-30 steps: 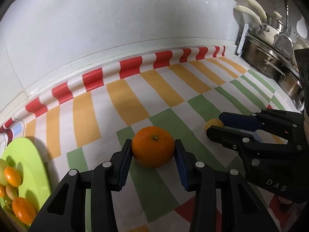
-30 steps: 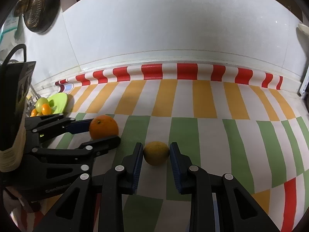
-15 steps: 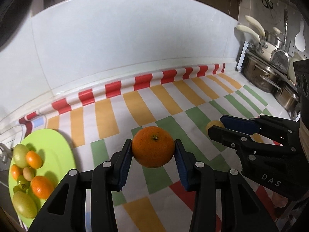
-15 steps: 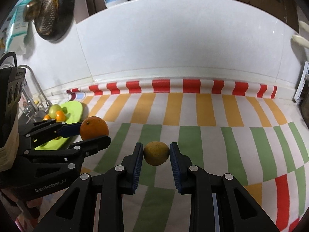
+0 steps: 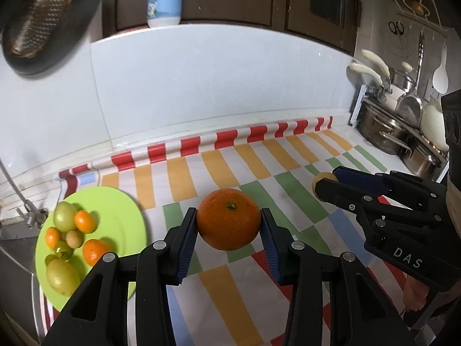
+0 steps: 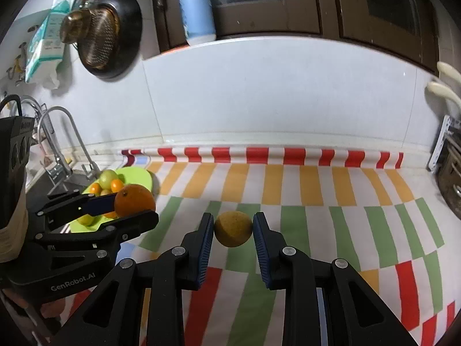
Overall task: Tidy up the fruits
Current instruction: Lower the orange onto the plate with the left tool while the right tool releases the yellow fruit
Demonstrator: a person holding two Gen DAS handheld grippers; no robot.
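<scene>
My left gripper [image 5: 229,227] is shut on a large orange [image 5: 228,219], held in the air above the striped cloth [image 5: 219,170]. My right gripper [image 6: 233,229] is shut on a small yellow-brown fruit [image 6: 232,228], also lifted off the cloth. In the left wrist view the right gripper [image 5: 324,183] reaches in from the right with the yellow fruit [image 5: 322,177] at its tips. In the right wrist view the left gripper [image 6: 132,206] carries the orange [image 6: 134,200] in front of a lime green plate [image 6: 135,174]. That plate [image 5: 121,216] holds several small oranges and green fruits at the left.
A sink with a tap [image 6: 57,132] lies left of the plate. Steel pots [image 5: 386,132] and hanging utensils stand at the right end of the counter. A white tiled wall [image 5: 201,86] backs the counter, with a blue bottle [image 6: 197,11] and a dark pan [image 6: 106,37] above.
Both grippers have risen off the cloth with their fruits and drawn back. The green plate with its fruits has come fully into the left wrist view.
</scene>
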